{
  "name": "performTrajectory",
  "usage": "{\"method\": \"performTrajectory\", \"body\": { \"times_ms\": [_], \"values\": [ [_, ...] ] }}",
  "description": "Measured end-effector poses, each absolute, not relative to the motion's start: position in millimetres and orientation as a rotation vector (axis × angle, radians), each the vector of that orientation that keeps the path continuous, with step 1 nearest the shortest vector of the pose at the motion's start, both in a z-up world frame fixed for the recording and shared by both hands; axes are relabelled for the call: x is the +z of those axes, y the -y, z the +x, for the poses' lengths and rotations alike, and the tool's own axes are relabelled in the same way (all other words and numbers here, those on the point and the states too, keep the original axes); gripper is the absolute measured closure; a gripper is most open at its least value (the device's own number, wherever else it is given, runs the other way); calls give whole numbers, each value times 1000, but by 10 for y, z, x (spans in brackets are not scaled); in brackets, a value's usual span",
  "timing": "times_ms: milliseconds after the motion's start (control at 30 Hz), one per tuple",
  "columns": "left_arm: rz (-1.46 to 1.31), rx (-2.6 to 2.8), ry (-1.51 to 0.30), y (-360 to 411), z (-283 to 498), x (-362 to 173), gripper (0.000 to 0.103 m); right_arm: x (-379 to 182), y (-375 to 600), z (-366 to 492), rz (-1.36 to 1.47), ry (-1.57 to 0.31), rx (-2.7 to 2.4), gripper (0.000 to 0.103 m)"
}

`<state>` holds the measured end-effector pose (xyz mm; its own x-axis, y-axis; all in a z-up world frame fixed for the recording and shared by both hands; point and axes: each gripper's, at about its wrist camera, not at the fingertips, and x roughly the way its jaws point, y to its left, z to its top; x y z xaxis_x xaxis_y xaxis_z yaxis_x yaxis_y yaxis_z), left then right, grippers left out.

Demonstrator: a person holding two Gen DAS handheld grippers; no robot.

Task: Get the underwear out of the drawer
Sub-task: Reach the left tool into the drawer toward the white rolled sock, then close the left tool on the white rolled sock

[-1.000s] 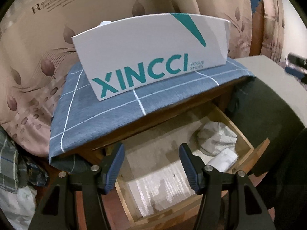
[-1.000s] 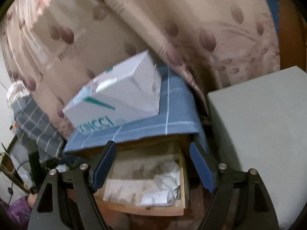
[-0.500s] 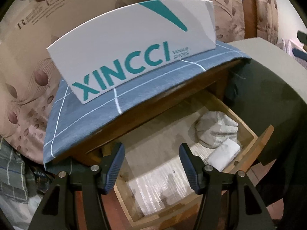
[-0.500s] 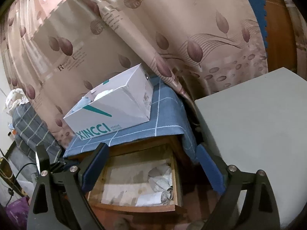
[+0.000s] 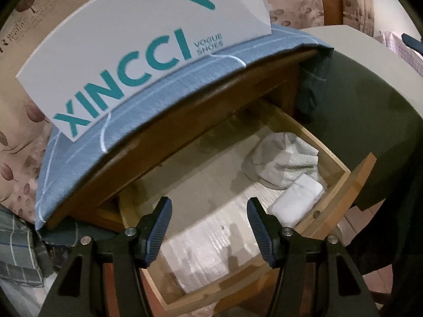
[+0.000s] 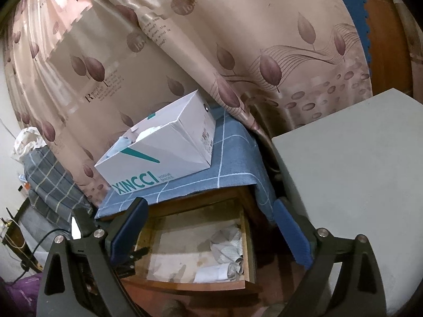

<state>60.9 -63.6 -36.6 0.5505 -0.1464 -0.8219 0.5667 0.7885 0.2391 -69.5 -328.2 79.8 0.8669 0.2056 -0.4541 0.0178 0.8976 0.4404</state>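
Left wrist: drawer nearer, larger.

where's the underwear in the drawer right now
The underwear is bunched against the drawer's right wall in the left wrist view, with a folded white cloth touching it, nearer the drawer front.
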Motion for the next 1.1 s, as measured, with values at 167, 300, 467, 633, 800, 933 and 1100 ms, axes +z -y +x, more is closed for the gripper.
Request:
{"method": "performTrajectory", "body": {
  "times_ms": [167, 300, 467, 633, 800, 933, 1100],
  "values": [
    [387, -465, -1006, 659, 789, -483, 42, 779, 3342, -716, 479, -508, 113, 8],
    [222, -476, -1110, 727, 929, -627, 42, 753, 3395, -728, 504, -499, 122, 8],
    [98, -478, -1278, 900, 1053, -931, 42, 734, 3450, -753, 526, -494, 129, 8],
    [-27, -480, -1471, 997, 1172, -1290, 42, 722, 3508, -774, 560, -477, 148, 8],
    [-145, -462, -1599, 1032, 1273, -1534, 42, 717, 3510, -765, 565, -477, 166, 8],
    [-207, -442, -1681, 1048, 1308, -1721, 42, 711, 3504, -751, 566, -482, 183, 8],
    [-292, -419, -1785, 1035, 1326, -1943, 38, 698, 3499, -727, 569, -493, 195, 8]
  ]
}}
